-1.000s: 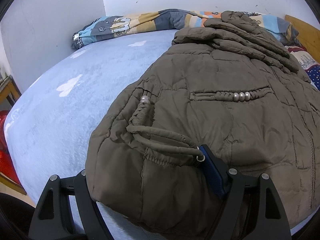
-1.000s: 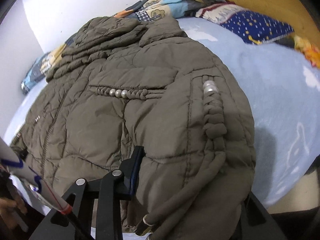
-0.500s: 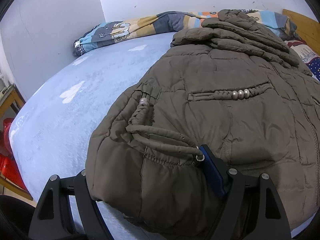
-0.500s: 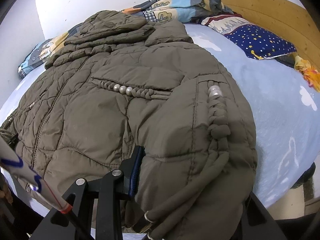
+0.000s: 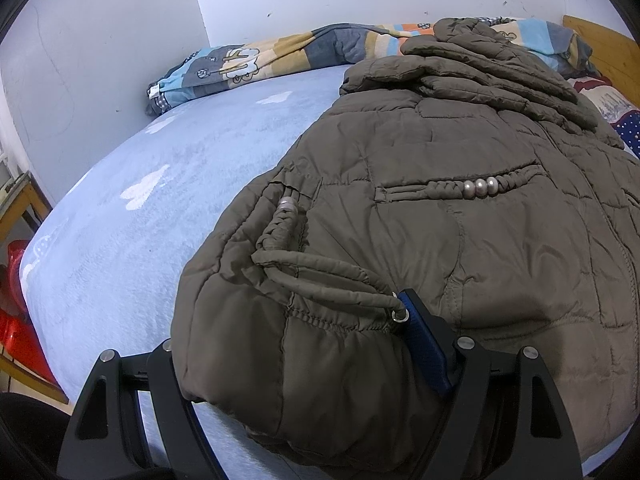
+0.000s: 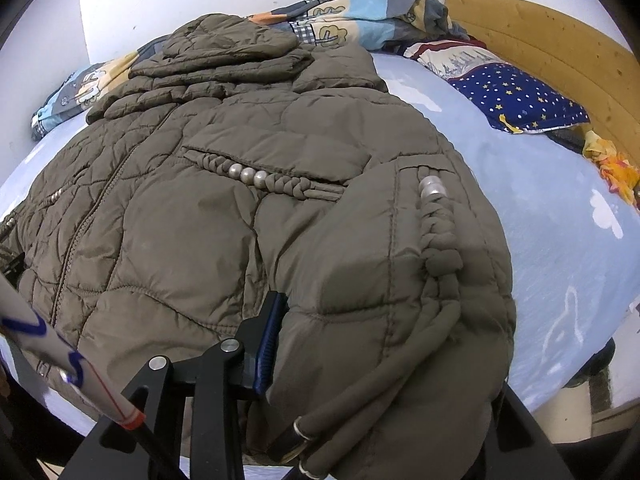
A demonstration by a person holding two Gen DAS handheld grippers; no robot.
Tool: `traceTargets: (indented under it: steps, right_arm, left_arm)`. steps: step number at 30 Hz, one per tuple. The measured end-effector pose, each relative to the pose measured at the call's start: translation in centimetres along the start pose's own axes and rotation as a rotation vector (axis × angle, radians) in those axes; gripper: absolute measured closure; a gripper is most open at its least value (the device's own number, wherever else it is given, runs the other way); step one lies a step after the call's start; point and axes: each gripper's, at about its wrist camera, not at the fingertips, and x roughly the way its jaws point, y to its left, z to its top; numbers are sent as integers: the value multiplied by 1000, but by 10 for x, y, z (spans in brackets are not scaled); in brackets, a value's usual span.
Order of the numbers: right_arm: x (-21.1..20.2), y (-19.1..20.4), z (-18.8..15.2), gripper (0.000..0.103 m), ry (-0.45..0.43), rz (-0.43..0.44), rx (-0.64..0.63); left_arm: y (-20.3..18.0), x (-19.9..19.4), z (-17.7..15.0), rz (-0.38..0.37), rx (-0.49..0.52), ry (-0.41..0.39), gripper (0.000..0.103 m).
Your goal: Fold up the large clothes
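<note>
From my left wrist camera I see a white wall (image 5: 100, 60) meeting a second wall at a corner, with a red object (image 5: 16, 320) and a wooden frame low at the left edge. The light blue bedsheet (image 5: 160, 220), printed with white clouds, fills the left half. A striped cartoon-print blanket (image 5: 260, 60) lies bunched along the far wall. The olive quilted jacket (image 5: 460, 220) lies spread on the sheet, its hem at the near edge of the bed and its hood folded onto the far end. My left gripper (image 5: 312, 364) stands wide with the jacket's hem corner bulging between its fingers, the blue pad against the fabric beside a drawstring (image 5: 340, 280).

From my right wrist camera the jacket (image 6: 200, 220) covers the middle, 3 silver beads on its braided pocket trim. My right gripper (image 6: 384, 344) has a thick fold of the hem between its jaws, which have just been opening slightly; 1 finger is hidden, so I cannot tell whether it grips. Further right lie a starry navy pillow (image 6: 520, 96) and a wooden headboard (image 6: 540, 40).
</note>
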Motion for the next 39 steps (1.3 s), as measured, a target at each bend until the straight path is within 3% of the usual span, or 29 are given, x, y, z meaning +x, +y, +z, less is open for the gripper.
traceTargets:
  steps: [3,8,17,25,39]
  right_arm:
    - [-1,2,0,63,-7,-8,-12]
    - [-5,3,0,71,-22,0,-13]
    - [-10,4,1,73,-45,-8,-26]
    - [-16,4,1,75,-69,-16,-32]
    - [-51,-7,8,77,-185,-22,-5]
  left_arm:
    - [-2,-1,1,-8,15,-7,28]
    - [-9,-9,1,-14,64,-39,49]
    - [-2,-15,2,-48,43,-48,64]
    - [-2,-22,4,-53,53,-74,71]
    - [0,-52,7,-97,43,-130,76]
